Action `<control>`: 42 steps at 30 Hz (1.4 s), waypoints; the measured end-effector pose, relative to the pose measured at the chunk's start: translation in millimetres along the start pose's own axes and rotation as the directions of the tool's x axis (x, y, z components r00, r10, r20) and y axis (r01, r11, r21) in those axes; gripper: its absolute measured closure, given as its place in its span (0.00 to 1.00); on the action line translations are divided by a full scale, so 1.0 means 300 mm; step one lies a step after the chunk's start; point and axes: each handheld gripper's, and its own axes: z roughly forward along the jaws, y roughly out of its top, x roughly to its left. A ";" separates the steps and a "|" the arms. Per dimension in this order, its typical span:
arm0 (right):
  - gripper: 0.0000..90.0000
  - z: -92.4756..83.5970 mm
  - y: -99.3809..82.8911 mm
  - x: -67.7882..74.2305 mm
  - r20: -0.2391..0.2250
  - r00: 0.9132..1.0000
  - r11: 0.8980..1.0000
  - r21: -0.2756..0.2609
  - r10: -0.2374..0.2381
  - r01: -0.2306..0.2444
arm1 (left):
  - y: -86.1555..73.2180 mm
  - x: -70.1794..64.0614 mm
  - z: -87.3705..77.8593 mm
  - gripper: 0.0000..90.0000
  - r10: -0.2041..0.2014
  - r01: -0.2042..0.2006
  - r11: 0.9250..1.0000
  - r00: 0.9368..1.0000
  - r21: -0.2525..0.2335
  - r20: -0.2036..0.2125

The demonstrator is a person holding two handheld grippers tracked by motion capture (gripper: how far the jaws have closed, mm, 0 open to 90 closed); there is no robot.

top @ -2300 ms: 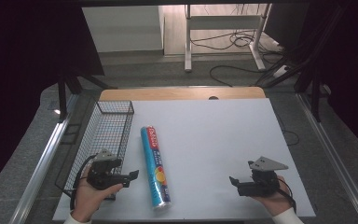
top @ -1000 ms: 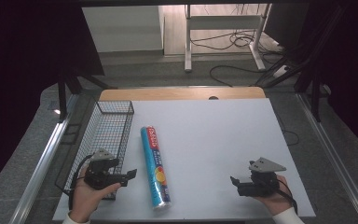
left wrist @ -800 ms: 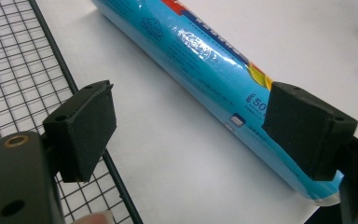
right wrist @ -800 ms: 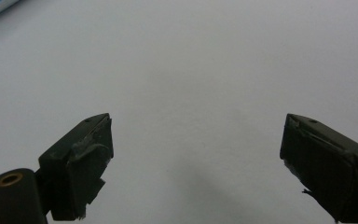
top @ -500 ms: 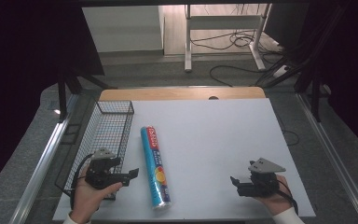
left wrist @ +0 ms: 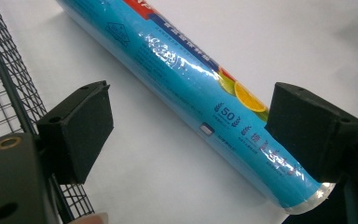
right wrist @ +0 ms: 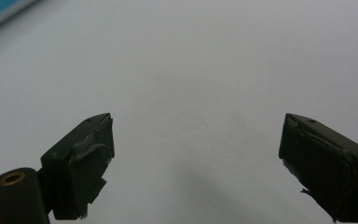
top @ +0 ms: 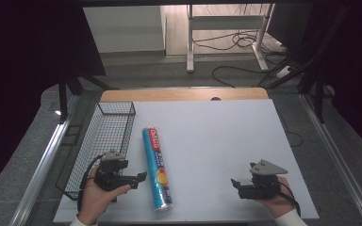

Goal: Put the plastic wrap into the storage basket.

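Observation:
A long blue roll of wrap with orange-fruit print lies lengthwise on the white table, left of centre. My left gripper sits at the table's near left and points right at the roll's near end. In the left gripper view the roll lies just beyond the open jaws, which have just been opening, with nothing pressed between the pads. My right gripper rests at the near right, pointing left. Its jaws stand open over bare table.
A black wire basket stands along the table's left edge, right behind my left hand, and its mesh is close beside the left jaw. A wooden strip marks the far edge. A corner of the roll lies far ahead of the right jaws.
The left hand has shuffled slightly beside the roll. The right hand and the roll stay where they were.

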 end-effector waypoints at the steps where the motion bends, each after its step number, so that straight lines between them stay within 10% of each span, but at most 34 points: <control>1: 0.12 -0.002 0.008 0.008 -0.014 1.000 1.000 -0.003 0.007 -0.007 | -0.001 0.002 -0.001 0.16 -0.001 0.001 1.000 1.000 -0.002 0.000; 20: 0.14 0.039 0.169 0.168 -0.179 0.983 0.999 0.009 0.035 -0.034 | -0.006 0.010 -0.009 0.16 -0.003 0.003 1.000 1.000 -0.011 -0.003; 32: 0.15 0.186 0.333 0.289 -0.217 0.970 0.991 0.107 0.108 -0.086 | -0.022 0.060 -0.042 0.16 -0.006 0.006 1.000 1.000 -0.031 -0.007; 42: 0.15 0.358 0.474 0.391 -0.260 0.946 0.964 0.227 0.195 -0.136 | -0.041 0.079 -0.064 0.17 -0.008 0.007 0.999 1.000 -0.043 -0.006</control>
